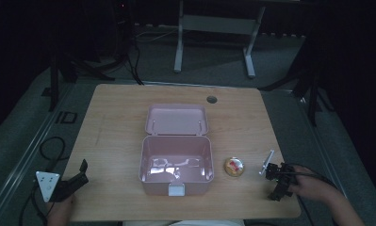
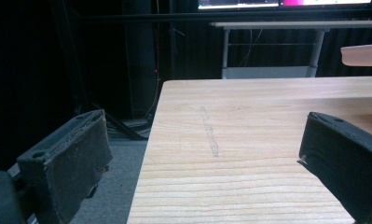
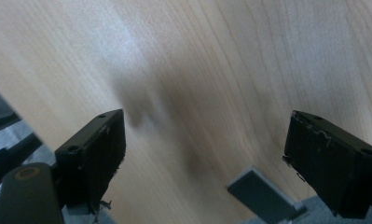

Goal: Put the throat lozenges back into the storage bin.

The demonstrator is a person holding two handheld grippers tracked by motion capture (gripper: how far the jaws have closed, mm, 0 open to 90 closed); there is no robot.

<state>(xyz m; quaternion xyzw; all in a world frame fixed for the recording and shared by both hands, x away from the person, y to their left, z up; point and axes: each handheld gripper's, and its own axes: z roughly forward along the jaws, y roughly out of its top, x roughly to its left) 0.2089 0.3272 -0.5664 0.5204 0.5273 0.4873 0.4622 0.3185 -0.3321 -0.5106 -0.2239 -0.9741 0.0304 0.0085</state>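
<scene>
The work in hand looks like putting the small round item point(image 1: 234, 166) into the pink box point(image 1: 176, 186). That item, golden with a red-and-white top, lies on the counter point(image 1: 119, 113) right of centre in the high view, just beside the box's right wall and not touching it. It is too small to name with any certainty.

The right gripper point(image 1: 274, 176) sits at the lower right of the high view, near the item but apart from it, with its jaws spread wide and nothing between them; its own view shows bare, blurred wood between the two black pads point(image 3: 93, 154). To do the step well, it seems best to swing this gripper left toward the item, bring the jaws low so they straddle it at its widest part, and close gently, since a rounded, glossy thing may squirt out of a hard pinch.

The left gripper point(image 1: 75, 181) rests at the lower left of the high view, well apart from the box, jaws also apart and empty, with wood grain between them in its own view. It could steady the box if it slides.

The box stands at the centre of the high view, its lid point(image 1: 176, 119) hinged back and open. The inside looks empty; only glare shows on its floor. A white latch point(image 1: 177, 189) hangs on its near wall.
</scene>
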